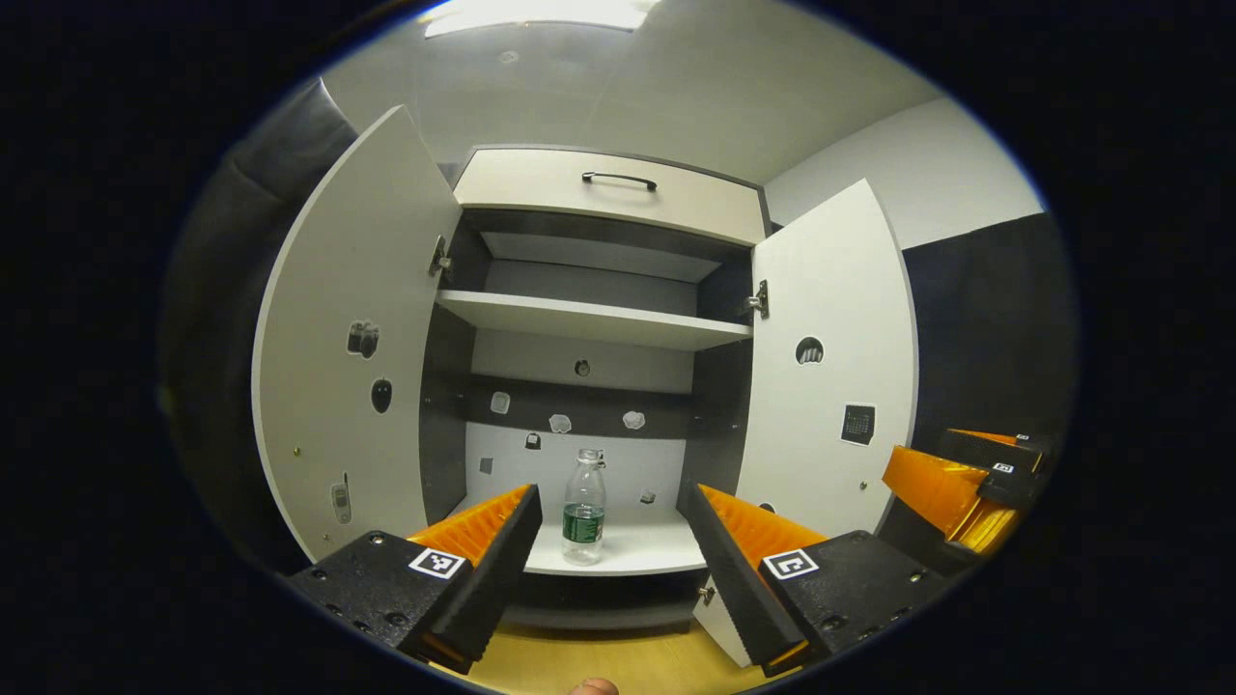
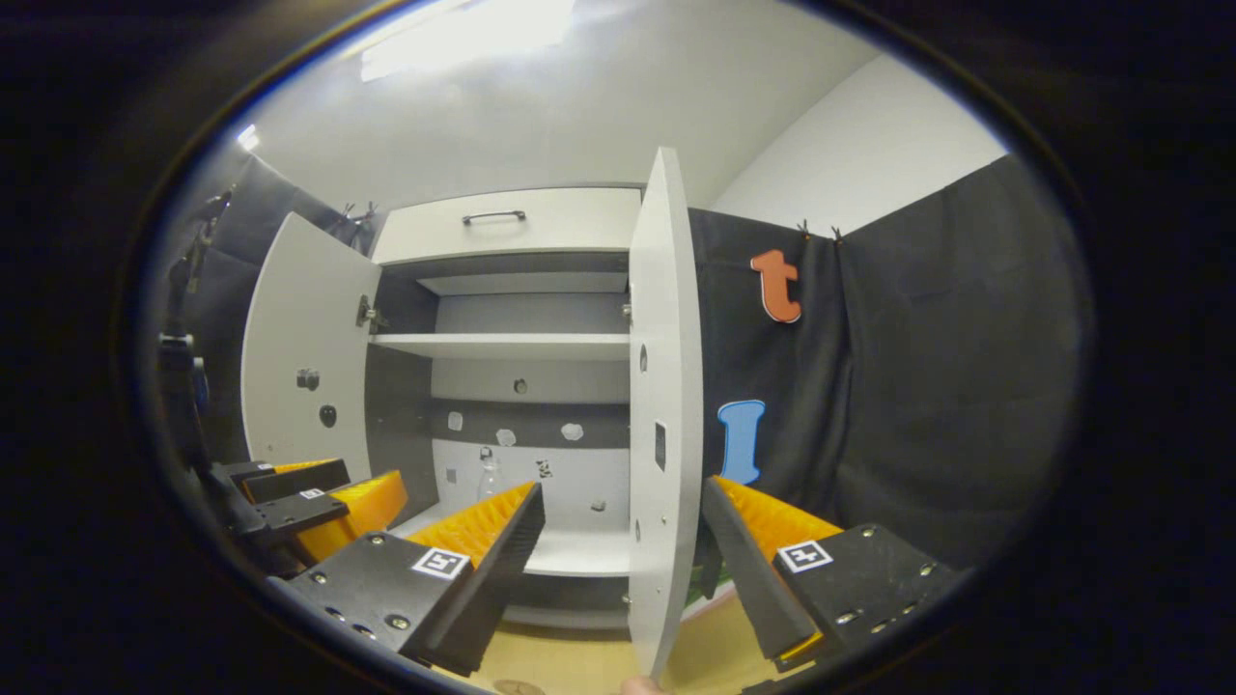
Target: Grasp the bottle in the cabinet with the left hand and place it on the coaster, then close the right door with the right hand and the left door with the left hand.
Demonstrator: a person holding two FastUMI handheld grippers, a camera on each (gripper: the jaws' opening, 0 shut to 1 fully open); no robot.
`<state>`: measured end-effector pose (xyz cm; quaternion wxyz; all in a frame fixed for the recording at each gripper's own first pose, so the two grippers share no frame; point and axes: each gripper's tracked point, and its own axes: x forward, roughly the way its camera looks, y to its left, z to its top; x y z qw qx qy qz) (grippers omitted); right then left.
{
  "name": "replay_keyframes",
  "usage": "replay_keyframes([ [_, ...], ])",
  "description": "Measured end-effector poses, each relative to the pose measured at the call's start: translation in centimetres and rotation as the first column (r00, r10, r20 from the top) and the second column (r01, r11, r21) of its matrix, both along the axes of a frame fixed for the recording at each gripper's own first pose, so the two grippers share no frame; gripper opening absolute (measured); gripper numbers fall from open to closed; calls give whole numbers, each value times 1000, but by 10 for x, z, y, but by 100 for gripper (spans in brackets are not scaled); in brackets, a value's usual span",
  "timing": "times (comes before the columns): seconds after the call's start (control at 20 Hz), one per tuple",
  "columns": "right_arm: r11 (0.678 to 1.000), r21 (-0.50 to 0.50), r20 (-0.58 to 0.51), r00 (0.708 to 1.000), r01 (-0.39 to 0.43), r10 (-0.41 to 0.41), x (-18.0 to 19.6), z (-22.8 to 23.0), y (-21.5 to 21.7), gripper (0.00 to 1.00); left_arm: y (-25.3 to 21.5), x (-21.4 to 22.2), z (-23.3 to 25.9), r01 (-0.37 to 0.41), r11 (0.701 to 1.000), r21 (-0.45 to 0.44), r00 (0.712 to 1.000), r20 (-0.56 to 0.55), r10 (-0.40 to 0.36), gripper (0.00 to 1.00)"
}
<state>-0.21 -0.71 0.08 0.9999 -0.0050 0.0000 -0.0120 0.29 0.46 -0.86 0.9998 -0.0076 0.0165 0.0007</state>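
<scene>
I held the left gripper (image 1: 608,541) wide, facing the clear plastic water bottle (image 1: 584,507) far inside the white cabinet (image 1: 618,319). A crooked approach could topple it. The right gripper (image 2: 623,541) was wide too.

The bottle (image 1: 584,507) looks like clear glossy plastic; the cabinet (image 1: 589,333) has smooth matt panels, a dark metal handle (image 1: 619,180), and a wood-look floor (image 1: 599,661) lies beneath it.
</scene>
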Motion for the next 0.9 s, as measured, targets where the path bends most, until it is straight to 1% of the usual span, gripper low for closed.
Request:
replay_keyframes([
  [0.15,1000,-6,-1,1000,14,-14,-2,1,-6,100,-2,9,-6,22,1000,2,1000,-17,-22,96],
  [0.2,1000,-8,0,1000,23,-23,-3,1,-10,100,-4,16,-10,35,999,2,999,-25,-35,93],
  [0.25,999,-11,-1,999,35,-35,-5,2,-15,100,-5,23,-14,43,999,1,998,-36,-43,96],
  [0.35,998,-20,-5,998,60,-60,-9,1,-27,100,-3,43,-23,51,999,5,998,-46,-50,96],
  [0.45,995,-37,-3,996,89,-89,-15,1,-40,100,-1,70,-34,57,998,31,997,-62,-55,96],
  [0.5,993,-45,0,994,109,-109,-20,1,-48,96,5,84,-39,43,998,54,997,-60,-39,96],
  [0.6,987,-63,8,989,149,-148,-28,0,-63,96,11,113,-47,27,996,88,998,-59,-21,96],
  [0.65,983,-77,13,986,169,-169,-33,0,-71,100,13,126,-51,19,996,90,998,-59,-14,96],
  [0.8,964,-124,22,972,234,-233,-46,0,-92,100,18,165,-70,6,997,71,997,-79,-1,96],
  [0.9,957,-142,26,967,255,-253,-53,-1,-99,100,27,190,-82,-21,997,72,996,-90,27,96],
])
